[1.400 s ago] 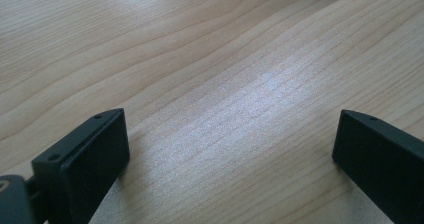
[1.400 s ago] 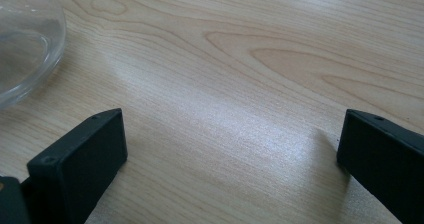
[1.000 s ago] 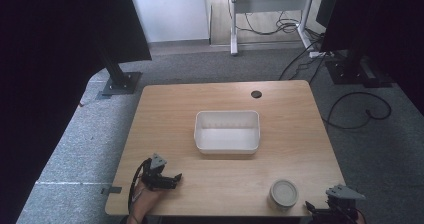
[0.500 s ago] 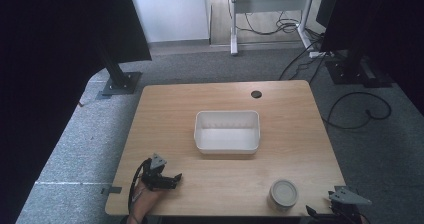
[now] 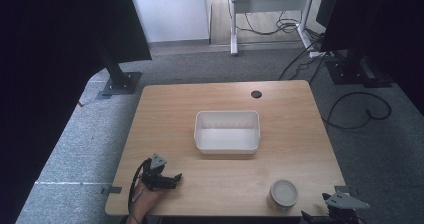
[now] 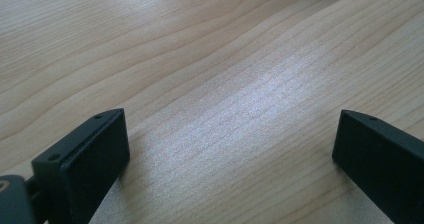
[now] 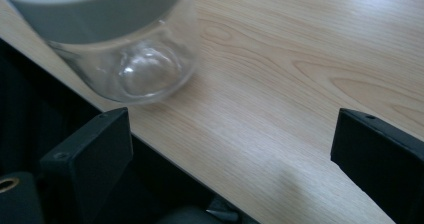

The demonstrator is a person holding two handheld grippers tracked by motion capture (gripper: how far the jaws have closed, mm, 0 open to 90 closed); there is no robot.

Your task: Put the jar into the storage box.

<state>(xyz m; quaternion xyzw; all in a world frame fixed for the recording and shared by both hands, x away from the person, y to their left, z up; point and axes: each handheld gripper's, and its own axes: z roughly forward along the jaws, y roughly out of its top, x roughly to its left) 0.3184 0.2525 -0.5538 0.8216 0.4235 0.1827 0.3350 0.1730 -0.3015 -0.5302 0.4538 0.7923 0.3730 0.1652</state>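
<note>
A glass jar point(image 5: 284, 194) with a grey lid stands near the table's front right corner. My right gripper point(image 5: 325, 215) hangs just off that corner, right of the jar, under its grey plate point(image 5: 345, 201). In the right gripper view it point(image 7: 230, 154) is open. The jar point(image 7: 125, 49) is ahead and to the left of the jaws, outside the gap, by the table edge. My left gripper point(image 5: 172, 180) rests low over the front left of the table, held by a hand. In the left gripper view it point(image 6: 230, 149) is open, with bare wood between the jaws.
A white rectangular tray point(image 5: 227, 131) sits empty at the middle of the wooden table point(image 5: 300, 134). A dark cable hole point(image 5: 256, 94) lies near the far edge. Black stands and cables are on the carpet around the table.
My right gripper has drawn back a little toward the front edge, lower in the high view. The left gripper has hardly moved.
</note>
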